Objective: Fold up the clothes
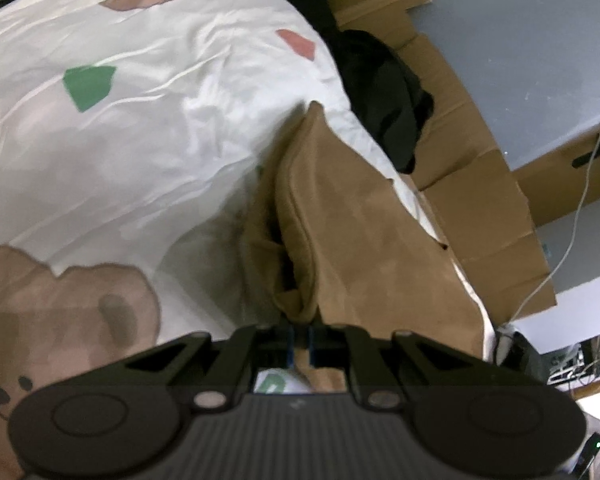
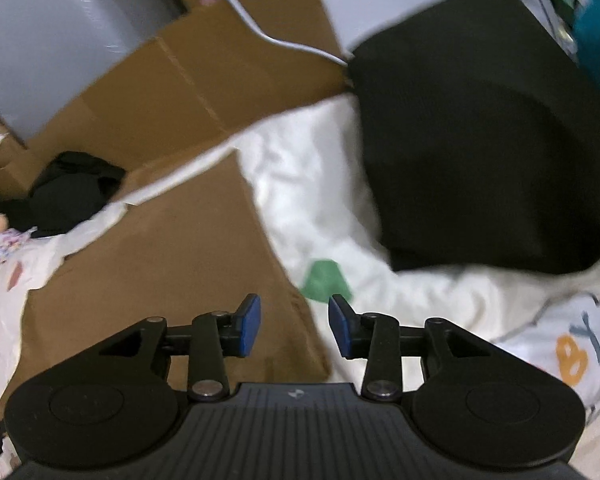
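Observation:
A tan garment (image 1: 364,240) lies on a white bedspread (image 1: 140,120) printed with bears and green shapes. My left gripper (image 1: 301,340) is shut on a bunched edge of the tan garment, which is drawn up into a ridge running away from the jaws. In the right wrist view the same tan garment (image 2: 160,264) lies flat on the bedspread (image 2: 320,200). My right gripper (image 2: 294,326) hovers above its right edge, jaws apart, nothing between the blue pads (image 2: 250,320).
Open cardboard boxes (image 1: 460,152) stand along the bed's far side with a black garment (image 1: 388,92) in one. A large black cushion (image 2: 480,152) rests on the bedspread at the right. A white cable (image 2: 260,32) trails over the cardboard. A grey wall (image 1: 520,60) stands behind.

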Tool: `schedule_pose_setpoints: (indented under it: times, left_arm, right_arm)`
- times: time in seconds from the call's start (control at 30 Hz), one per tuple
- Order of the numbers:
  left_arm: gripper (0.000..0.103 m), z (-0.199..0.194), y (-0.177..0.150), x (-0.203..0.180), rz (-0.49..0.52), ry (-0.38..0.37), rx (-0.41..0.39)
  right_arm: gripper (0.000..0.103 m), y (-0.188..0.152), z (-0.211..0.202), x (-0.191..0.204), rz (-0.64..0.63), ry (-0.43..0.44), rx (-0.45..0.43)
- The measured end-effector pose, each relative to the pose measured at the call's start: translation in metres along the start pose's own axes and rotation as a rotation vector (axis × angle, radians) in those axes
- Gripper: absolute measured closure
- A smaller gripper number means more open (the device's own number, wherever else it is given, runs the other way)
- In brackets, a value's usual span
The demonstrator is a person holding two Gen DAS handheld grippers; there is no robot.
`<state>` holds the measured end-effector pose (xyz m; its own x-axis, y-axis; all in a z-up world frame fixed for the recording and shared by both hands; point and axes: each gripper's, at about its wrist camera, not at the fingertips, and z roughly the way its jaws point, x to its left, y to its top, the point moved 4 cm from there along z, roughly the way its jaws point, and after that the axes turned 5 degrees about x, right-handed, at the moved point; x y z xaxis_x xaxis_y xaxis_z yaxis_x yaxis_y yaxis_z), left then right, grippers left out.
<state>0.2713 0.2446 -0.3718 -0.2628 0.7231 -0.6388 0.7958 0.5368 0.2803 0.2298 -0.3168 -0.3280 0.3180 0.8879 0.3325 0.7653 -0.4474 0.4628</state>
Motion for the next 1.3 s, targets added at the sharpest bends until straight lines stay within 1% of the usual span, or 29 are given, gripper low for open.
schedule_pose_setpoints:
  times: [0.1,0.2,0.33,0.4,0.57,0.63,0.77,0.9,0.97,1.03,1.13,1.3]
  left_arm:
    - [0.097,0.003,0.005,-0.003,-0.004,0.002,0.006]
    - [0.097,0.003,0.008,-0.009,0.024,-0.001,0.017]
    - [0.097,0.002,0.013,-0.018,0.060,-0.010,0.031]
    - [0.097,0.002,0.016,-0.020,0.070,-0.019,0.037]
    - [0.097,0.003,0.019,-0.024,0.067,-0.052,0.056]
    - [0.097,0.003,0.019,-0.025,0.070,-0.054,0.061]
    - [0.097,-0.001,0.022,-0.030,0.071,-0.054,0.068]
    - [0.097,-0.001,0.029,-0.043,0.081,-0.072,0.068]
    - [0.097,-0.002,0.031,-0.051,0.088,-0.084,0.068]
    - [0.097,-0.003,0.032,-0.059,0.092,-0.092,0.067]
    - [0.097,-0.004,0.033,-0.073,0.095,-0.108,0.071]
    - [0.097,-0.006,0.037,-0.090,0.094,-0.116,0.083]
  right_arm:
    - [0.060,0.002,0.001,0.023,-0.056,0.028,-0.023]
    - [0.059,0.005,0.003,0.048,-0.084,0.094,-0.039]
    - [0.059,0.001,0.014,0.085,-0.167,0.140,-0.026]
    - [0.056,-0.003,0.020,0.104,-0.210,0.162,-0.017]
    - [0.051,-0.018,0.030,0.149,-0.307,0.226,0.012]
    - [0.051,-0.023,0.034,0.162,-0.337,0.242,0.020]
    - [0.051,-0.033,0.038,0.197,-0.429,0.304,0.045]
    - [0.051,-0.043,0.034,0.224,-0.499,0.319,0.006]
    - [0.051,-0.048,0.032,0.232,-0.517,0.328,0.005]
    - [0.051,-0.057,0.030,0.250,-0.552,0.366,0.023]
    - [0.051,-0.064,0.025,0.263,-0.587,0.393,0.024]
    - [0.050,-0.080,0.012,0.305,-0.689,0.477,0.028]
